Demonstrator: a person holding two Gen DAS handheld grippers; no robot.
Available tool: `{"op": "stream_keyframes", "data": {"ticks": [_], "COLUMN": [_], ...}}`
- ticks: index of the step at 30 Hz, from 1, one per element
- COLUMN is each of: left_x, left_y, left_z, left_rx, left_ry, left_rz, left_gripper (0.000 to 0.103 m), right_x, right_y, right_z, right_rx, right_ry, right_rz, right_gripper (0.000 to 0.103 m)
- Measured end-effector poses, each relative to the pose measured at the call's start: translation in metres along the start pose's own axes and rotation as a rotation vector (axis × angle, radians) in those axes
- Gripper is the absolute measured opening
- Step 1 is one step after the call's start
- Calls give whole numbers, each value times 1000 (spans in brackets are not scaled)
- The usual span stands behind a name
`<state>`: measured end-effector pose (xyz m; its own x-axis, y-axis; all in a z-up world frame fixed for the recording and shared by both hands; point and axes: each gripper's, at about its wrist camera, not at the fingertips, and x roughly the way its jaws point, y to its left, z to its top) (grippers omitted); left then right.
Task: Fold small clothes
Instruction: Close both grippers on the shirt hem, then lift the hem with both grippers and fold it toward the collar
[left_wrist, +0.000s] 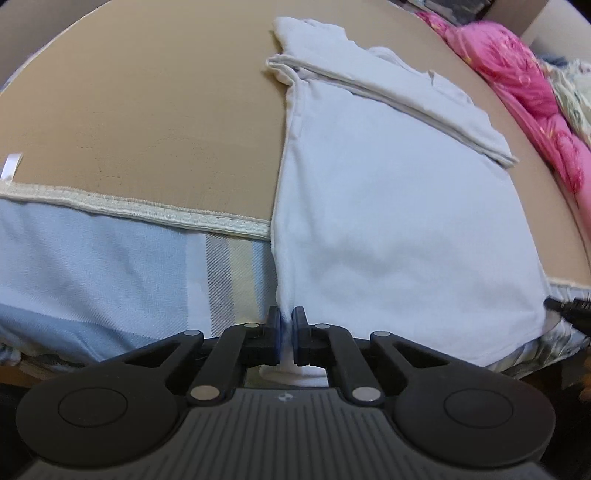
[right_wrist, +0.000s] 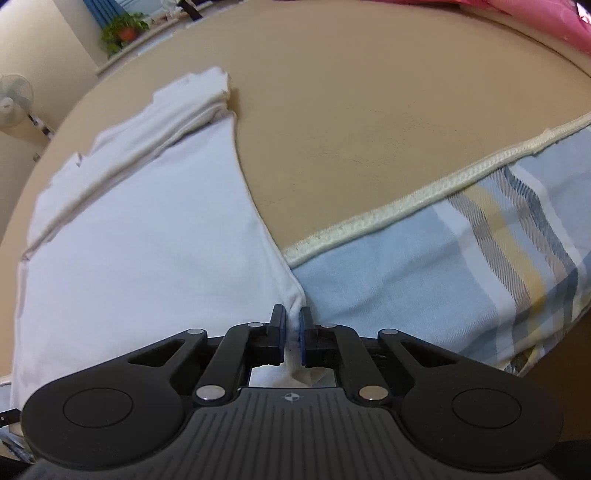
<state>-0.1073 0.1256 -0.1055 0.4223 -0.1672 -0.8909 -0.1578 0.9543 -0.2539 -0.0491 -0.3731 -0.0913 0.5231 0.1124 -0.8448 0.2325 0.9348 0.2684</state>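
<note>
A tan mat (left_wrist: 147, 122) with a cream stitched border (left_wrist: 147, 212) covers most of both views, lying over a bed sheet (left_wrist: 92, 266) striped in pale blue, grey and yellow; on the mat lies the white T-shirt (left_wrist: 388, 221), flat, its sides folded inward so that a sleeve runs as a band across its upper part, and its near hem reaches past the mat's border over the striped sheet; in the right wrist view the same white T-shirt (right_wrist: 147, 240) fills the left half, the mat (right_wrist: 351, 110) spreads beyond it; a crumpled pink cloth (left_wrist: 517, 92) lies along the far right edge of the mat, well apart from the shirt; a potted plant (right_wrist: 123, 31) stands on a sill in the far background, and a white fan (right_wrist: 13, 96) stands lower, at the left edge; the left hand-held gripper (left_wrist: 287, 334) has its jaws drawn narrow, pinching the shirt's near left corner at the hem; the right hand-held gripper (right_wrist: 293, 332) is likewise closed narrowly on the near right corner, white cloth bunched between its fingers.
</note>
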Motion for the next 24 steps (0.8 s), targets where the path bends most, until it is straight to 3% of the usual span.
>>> {"op": "stream_keyframes", "data": {"ticks": [5,11,14,18,24], "left_x": [19,21,17,-1,-55], "left_y": [3,4,-1,-8,-14], "left_z": [-1,0,-1,2,6], "left_rx": [-29,-23,10,51,90], "left_ry": [84,77,61,5,-120], "left_rz": [7,12,19,10,-78], "left_gripper": [13,12,7,6,5], "right_x": [16,17,15,1,-59], "right_y": [-7,-4,-1,7,11], "right_z": [-2,-3,-6,-6,10], "right_rx": [21,-5,-14,-14,52], "right_ry": [63,61,58,1,-193], "right_rz": [-57,-63,-57,-28,169], "right_gripper": [15,15,7,6,5]}}
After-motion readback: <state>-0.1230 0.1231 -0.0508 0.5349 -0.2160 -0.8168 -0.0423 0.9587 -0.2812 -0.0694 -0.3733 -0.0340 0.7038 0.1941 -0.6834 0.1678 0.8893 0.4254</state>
